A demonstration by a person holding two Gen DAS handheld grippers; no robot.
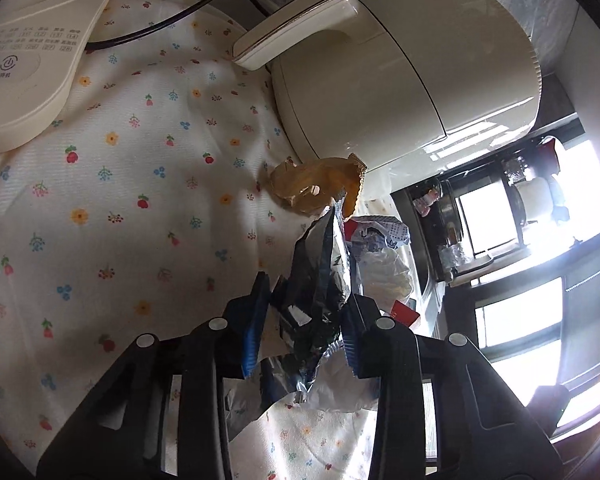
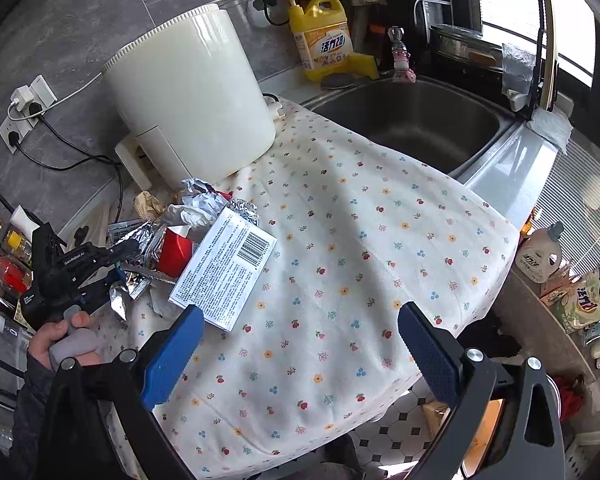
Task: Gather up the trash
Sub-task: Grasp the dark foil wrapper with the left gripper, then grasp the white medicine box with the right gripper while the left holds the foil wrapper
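The trash pile point(image 2: 188, 232) lies on the flowered cloth point(image 2: 340, 240) in front of the cream appliance point(image 2: 188, 100), at the left gripper point(image 1: 306, 320), well left of the right gripper point(image 2: 300, 352). The left jaws, nearly closed, pinch 1 dark foil wrapper point(image 1: 320, 272), its long axis running away along the fingers. The right jaws stand wide open, empty, over bare cloth. I count 1 white printed packet point(image 2: 224, 268), 1 red scrap point(image 2: 176, 252), 1 tan wrapper point(image 1: 316, 188) and several foil pieces, too tangled to count.
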